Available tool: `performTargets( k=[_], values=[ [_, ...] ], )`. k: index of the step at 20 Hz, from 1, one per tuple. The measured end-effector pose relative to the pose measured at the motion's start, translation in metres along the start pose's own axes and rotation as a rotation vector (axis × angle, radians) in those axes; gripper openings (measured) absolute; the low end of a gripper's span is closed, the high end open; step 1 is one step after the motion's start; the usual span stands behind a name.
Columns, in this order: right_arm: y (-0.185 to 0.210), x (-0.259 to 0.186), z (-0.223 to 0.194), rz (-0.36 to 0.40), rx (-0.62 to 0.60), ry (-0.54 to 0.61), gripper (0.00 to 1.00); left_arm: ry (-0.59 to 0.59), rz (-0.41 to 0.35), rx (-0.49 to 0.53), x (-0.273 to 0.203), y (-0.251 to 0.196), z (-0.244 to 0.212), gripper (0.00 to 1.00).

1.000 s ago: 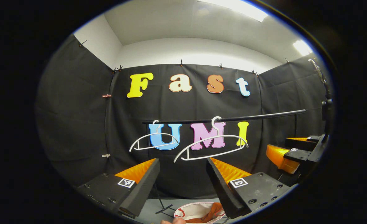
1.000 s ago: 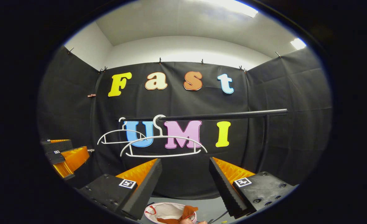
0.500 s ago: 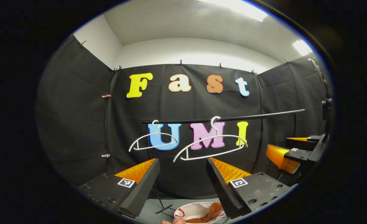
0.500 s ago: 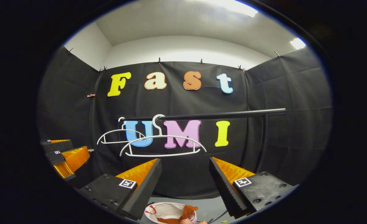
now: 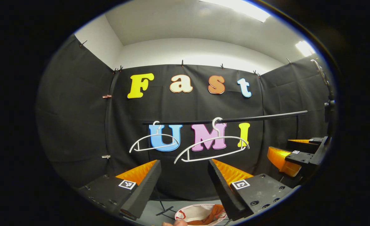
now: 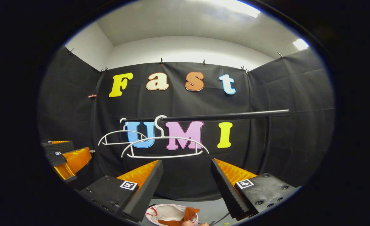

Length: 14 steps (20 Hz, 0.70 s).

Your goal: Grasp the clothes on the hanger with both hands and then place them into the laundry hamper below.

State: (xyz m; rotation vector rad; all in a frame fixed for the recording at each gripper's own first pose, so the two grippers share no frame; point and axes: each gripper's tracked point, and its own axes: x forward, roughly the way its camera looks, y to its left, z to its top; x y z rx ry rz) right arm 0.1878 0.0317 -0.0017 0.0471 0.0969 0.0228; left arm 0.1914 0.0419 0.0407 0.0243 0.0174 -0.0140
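Note:
Two bare white hangers (image 5: 211, 147) (image 6: 164, 146) hang from a black rail (image 5: 260, 117) (image 6: 225, 116). Below, an orange garment (image 5: 214, 212) (image 6: 185, 216) lies in the white laundry hamper (image 5: 191, 211) (image 6: 164, 212). My left gripper (image 5: 185, 169) stands open with nothing between its fingers, level with the space under the hangers and above the hamper. My right gripper (image 6: 186, 169) is open and empty at the same height. The right gripper (image 5: 290, 155) also shows at the far right of the left gripper view, and the left gripper (image 6: 65, 158) at the far left of the right gripper view.
The rail's black stand foot (image 5: 166, 210) rests on the grey floor beside the hamper. A fingertip (image 5: 175, 223) shows at the bottom edge. A camera mount on a pole (image 5: 329, 103) rises at the far right.

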Motion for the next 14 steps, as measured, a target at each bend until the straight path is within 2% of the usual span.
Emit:
performTargets(
  k=[14],
  values=[
    [-0.0015, 0.0006, 0.0011, -0.002, -0.008, -0.004, 0.98, -0.012, -0.012, 0.005, 0.0002, -0.0046, 0.0045, 0.95]
  ],
)
